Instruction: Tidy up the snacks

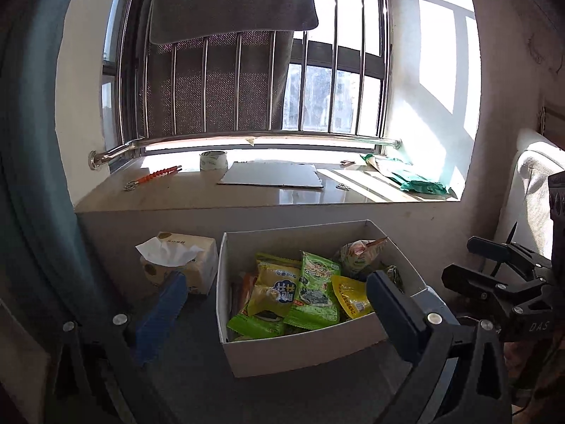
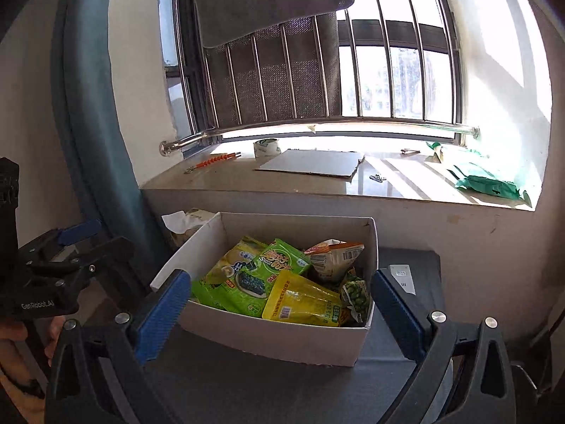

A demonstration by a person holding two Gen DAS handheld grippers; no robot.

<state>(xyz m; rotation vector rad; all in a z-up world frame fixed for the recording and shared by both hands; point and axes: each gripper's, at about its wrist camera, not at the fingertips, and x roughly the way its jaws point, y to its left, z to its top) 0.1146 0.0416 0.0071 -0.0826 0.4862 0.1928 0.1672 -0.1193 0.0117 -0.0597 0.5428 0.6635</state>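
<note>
Both tools, left tool (image 1: 275,311) and right tool (image 2: 280,304), hover spread wide and empty before the snack box (image 2: 275,339) at the desk's back edge, snacks gathered inside

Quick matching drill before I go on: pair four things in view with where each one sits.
Things:
1 tissue pack
2 tape roll
3 yellow snack packet
4 green package

Places:
A inside the white box
B right end of the windowsill
C beside the box, on its left
D on the sill near the orange-handled tool

Pairs: 1-C, 2-D, 3-A, 4-B
</note>
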